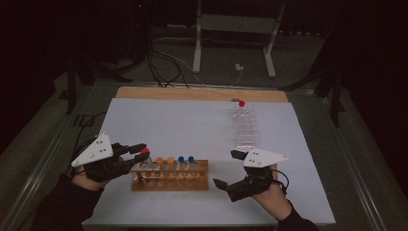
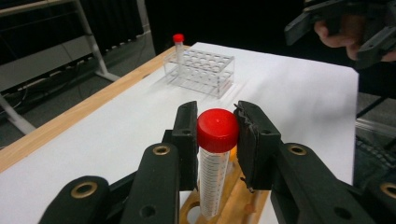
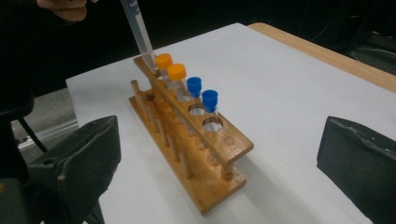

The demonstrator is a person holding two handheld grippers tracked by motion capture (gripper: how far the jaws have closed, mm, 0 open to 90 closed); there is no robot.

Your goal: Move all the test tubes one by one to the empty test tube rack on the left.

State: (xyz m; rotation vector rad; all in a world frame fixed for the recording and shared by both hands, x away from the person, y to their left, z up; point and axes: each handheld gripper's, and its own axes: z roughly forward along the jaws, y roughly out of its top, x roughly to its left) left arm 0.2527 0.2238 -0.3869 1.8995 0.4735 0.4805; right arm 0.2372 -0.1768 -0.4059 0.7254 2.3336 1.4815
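Note:
A wooden tube rack (image 1: 171,183) stands near the table's front edge. It holds two orange-capped tubes (image 3: 164,60) and two blue-capped tubes (image 3: 209,100). My left gripper (image 1: 142,153) is shut on a red-capped tube (image 2: 217,129) just under its cap. The tube leans a little, with its lower end in the hole at the rack's left end (image 3: 148,59). My right gripper (image 1: 225,168) hovers to the right of the rack, its jaws wide open with nothing between them. In the right gripper view the rack (image 3: 196,140) lies ahead between the jaws.
A clear plastic rack (image 1: 245,127) sits at the back right of the white mat, with one red-capped tube (image 1: 241,103) upright in its far corner. A bare wooden strip (image 1: 192,93) runs along the table's far edge. Cables and a metal stand lie on the floor beyond.

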